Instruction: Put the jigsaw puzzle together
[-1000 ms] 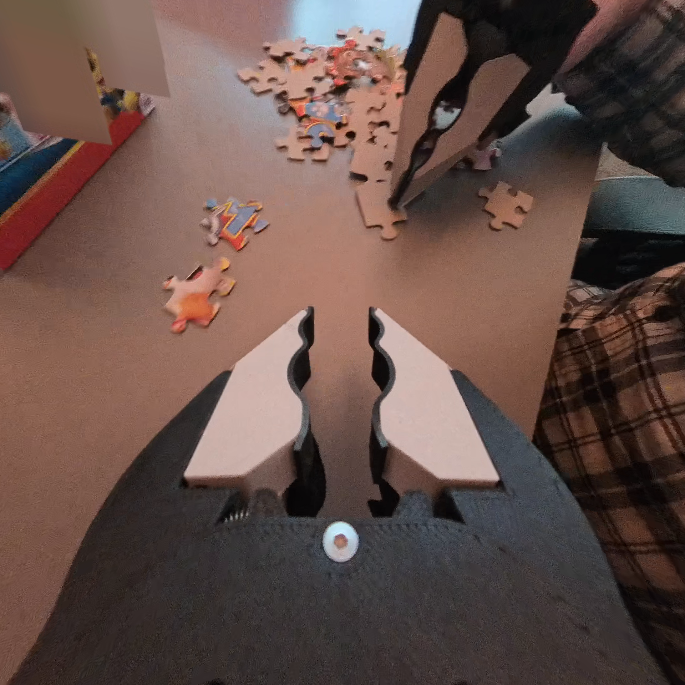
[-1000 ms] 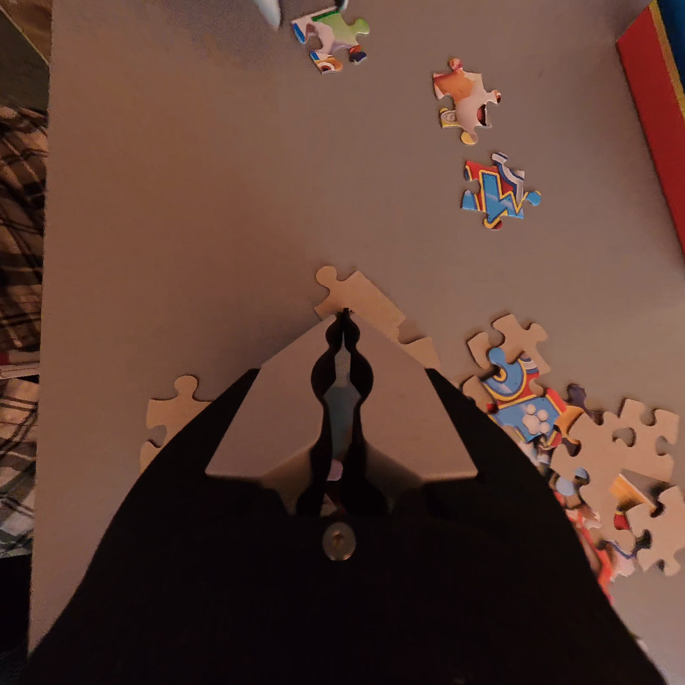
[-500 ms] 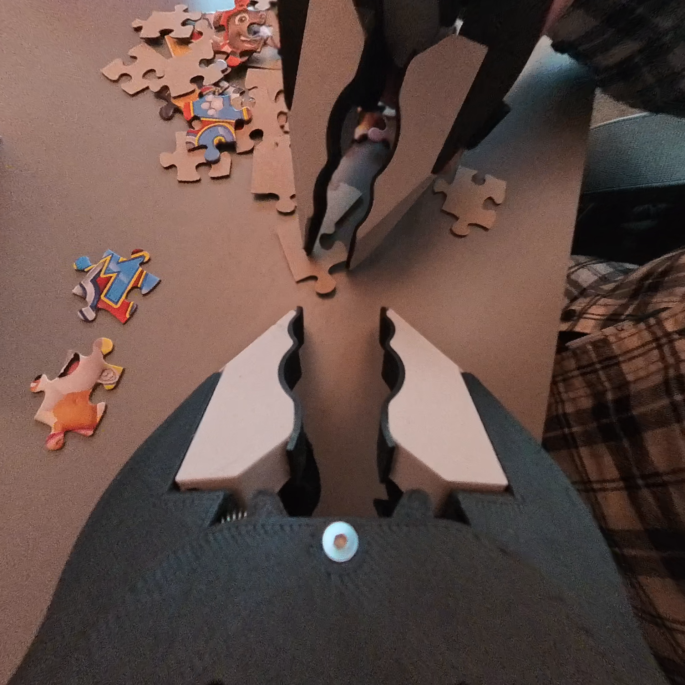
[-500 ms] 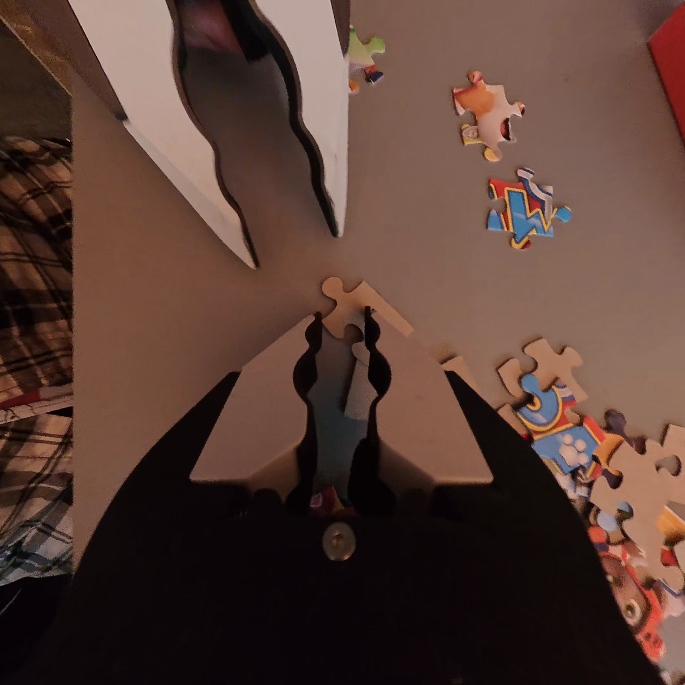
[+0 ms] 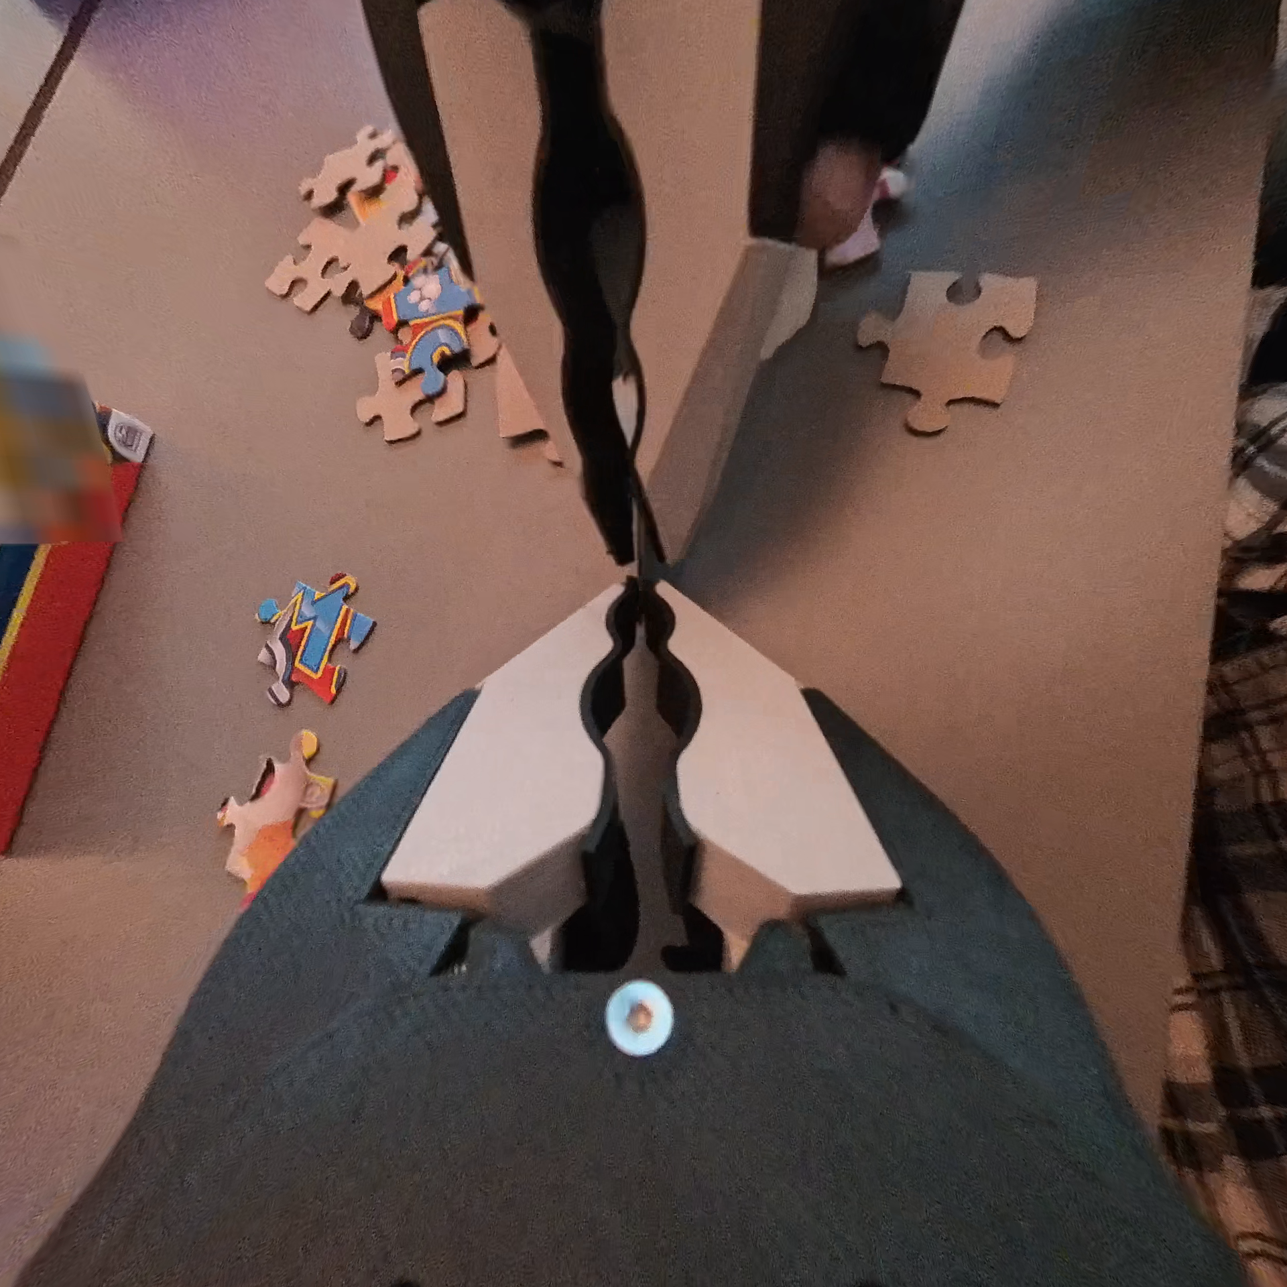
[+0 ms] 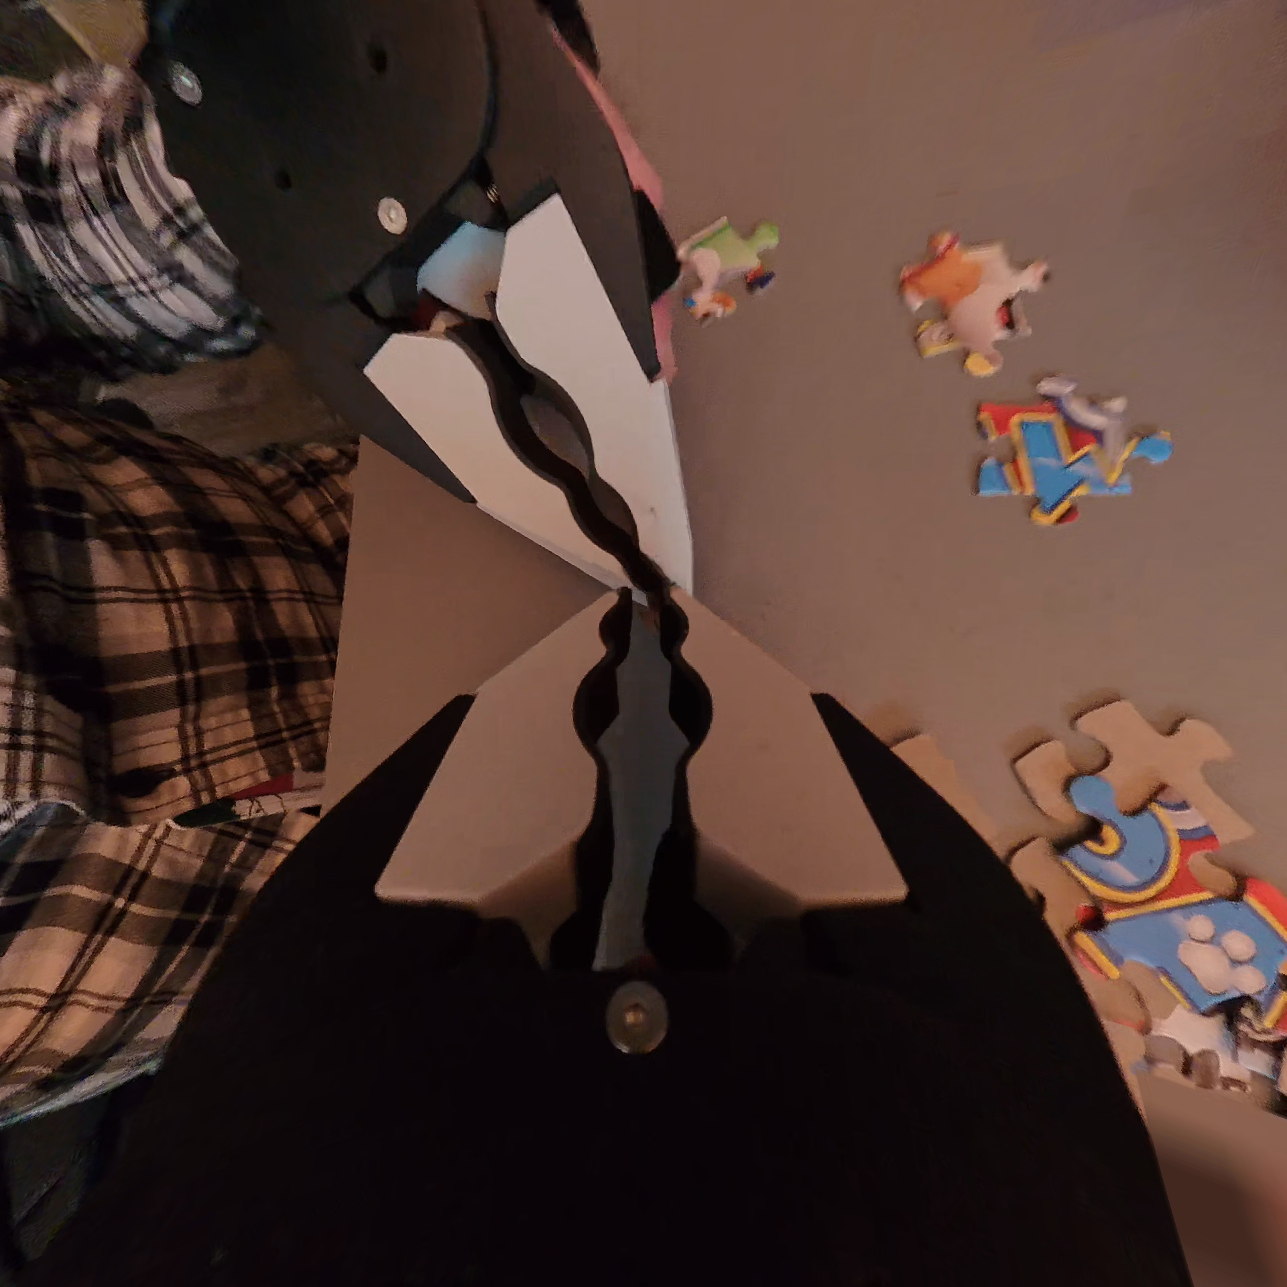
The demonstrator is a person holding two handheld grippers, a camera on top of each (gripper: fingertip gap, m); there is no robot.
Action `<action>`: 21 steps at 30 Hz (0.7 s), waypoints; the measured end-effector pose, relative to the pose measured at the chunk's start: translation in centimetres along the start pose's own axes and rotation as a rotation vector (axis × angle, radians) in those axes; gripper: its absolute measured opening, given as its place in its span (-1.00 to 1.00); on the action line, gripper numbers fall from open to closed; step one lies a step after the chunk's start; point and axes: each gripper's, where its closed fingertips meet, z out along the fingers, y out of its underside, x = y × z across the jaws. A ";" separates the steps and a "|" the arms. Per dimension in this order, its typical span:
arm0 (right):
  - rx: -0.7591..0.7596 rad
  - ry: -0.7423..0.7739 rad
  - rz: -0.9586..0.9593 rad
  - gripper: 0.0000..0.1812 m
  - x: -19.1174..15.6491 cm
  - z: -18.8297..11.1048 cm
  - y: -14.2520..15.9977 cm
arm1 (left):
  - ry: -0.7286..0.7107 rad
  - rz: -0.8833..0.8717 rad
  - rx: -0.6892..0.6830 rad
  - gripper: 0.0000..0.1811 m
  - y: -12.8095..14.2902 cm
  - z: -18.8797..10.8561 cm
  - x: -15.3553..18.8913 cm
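Observation:
My right gripper (image 6: 644, 599) is shut on a face-down jigsaw piece (image 6: 634, 801), which shows as a grey sliver, edge-on between its fingers. My left gripper (image 5: 637, 592) is shut tip to tip against the right gripper (image 5: 637, 554), gripping the end of the same piece that sticks out. Both hold it just above the tan table (image 5: 905, 627). In the right wrist view the left gripper (image 6: 654, 581) reaches in from the upper left.
Loose pieces lie face up: a blue-red one (image 5: 313, 637), an orange-white one (image 5: 275, 808) and a green-white one (image 6: 728, 268). There is a face-down piece (image 5: 950, 348), a pile of pieces (image 5: 397, 278) and a red box (image 5: 49, 661). Plaid clothing (image 5: 1246, 766) lies past the table edge. The grippers are tip to tip, or close to it.
The right gripper lifted the piece off the table and shut on it. The left gripper moved up to meet it and went from open to shut at the piece's end.

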 end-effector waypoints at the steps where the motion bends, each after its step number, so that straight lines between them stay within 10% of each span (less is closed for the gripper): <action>1: 0.011 0.013 -0.008 -0.90 0.2 -0.3 -0.4 | 0.026 -0.067 0.020 -1.00 -0.1 -0.5 -0.1; 7: -0.039 0.052 -0.092 -0.70 0.4 0.2 -1.1 | 0.368 -0.557 0.216 -0.99 -0.8 -4.1 0.4; 14: -0.140 -0.100 0.016 -0.99 -0.8 3.6 -0.4 | 0.390 -0.672 0.125 -0.95 2.4 -4.9 0.4; 21: -0.142 0.011 -0.017 -0.59 0.7 3.7 -1.0 | 0.288 -0.661 0.062 -0.96 4.8 -6.1 -1.0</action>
